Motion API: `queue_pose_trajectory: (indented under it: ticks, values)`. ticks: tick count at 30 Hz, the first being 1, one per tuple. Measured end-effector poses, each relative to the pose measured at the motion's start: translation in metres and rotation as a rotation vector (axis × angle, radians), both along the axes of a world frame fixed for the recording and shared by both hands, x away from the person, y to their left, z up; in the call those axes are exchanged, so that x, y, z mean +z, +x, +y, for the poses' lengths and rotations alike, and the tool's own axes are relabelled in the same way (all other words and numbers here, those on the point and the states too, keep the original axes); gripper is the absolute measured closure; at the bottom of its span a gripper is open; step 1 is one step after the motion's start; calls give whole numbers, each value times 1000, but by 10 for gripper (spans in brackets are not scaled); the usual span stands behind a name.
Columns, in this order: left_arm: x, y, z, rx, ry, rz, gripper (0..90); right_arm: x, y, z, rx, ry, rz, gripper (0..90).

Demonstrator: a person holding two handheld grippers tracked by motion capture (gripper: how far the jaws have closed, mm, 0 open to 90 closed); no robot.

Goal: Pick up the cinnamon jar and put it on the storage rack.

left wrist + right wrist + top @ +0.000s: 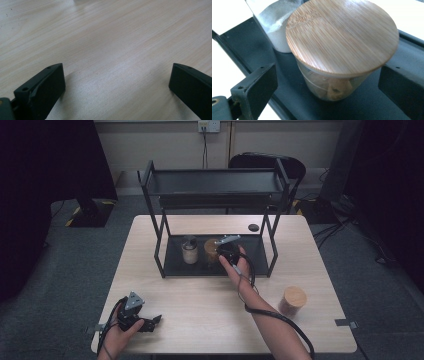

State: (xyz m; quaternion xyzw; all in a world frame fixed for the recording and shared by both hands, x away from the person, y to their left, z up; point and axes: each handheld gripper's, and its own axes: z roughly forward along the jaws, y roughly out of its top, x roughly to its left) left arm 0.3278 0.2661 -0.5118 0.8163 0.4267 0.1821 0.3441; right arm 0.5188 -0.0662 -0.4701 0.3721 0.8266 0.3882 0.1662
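1. A pale, straight-grained bamboo lid [342, 35] tops a clear glass jar [329, 87] of tan-brown pieces.
2. Beside it, a clear jar [275, 27] holds white powder.
3. Both stand on a matte black shelf rack [170, 256].
4. The table [200, 310] is light wood with fine streaked grain.
5. A third jar [292, 301] shows reddish-brown under a light wooden lid.
6. The grippers' jaws are black.

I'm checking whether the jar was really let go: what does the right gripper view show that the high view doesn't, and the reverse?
Right gripper view alone: brown chunks inside the bamboo-lidded glass jar, the right claw open around it, pads apart from the glass.
High view alone: a second wooden-lidded jar on the pale wooden table, and the left claw.
Both: the black metal rack and the white-powder jar.
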Motion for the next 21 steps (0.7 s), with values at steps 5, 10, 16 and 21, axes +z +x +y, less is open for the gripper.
queue_pose_trajectory:
  ticks: [5,10,16,21]
  values:
    - [0,0,0,0,0,0,0,2,-4,-3,-7,-4,5,19]
    - [0,0,0,0,0,0,0,3,-9,-6,-6,-14,-4,18]
    - [0,0,0,0,0,0,0,4,-18,-8,5,-17,-6,21]
    - [0,0,0,0,0,0,0,3,-26,-10,9,-28,-7,24]
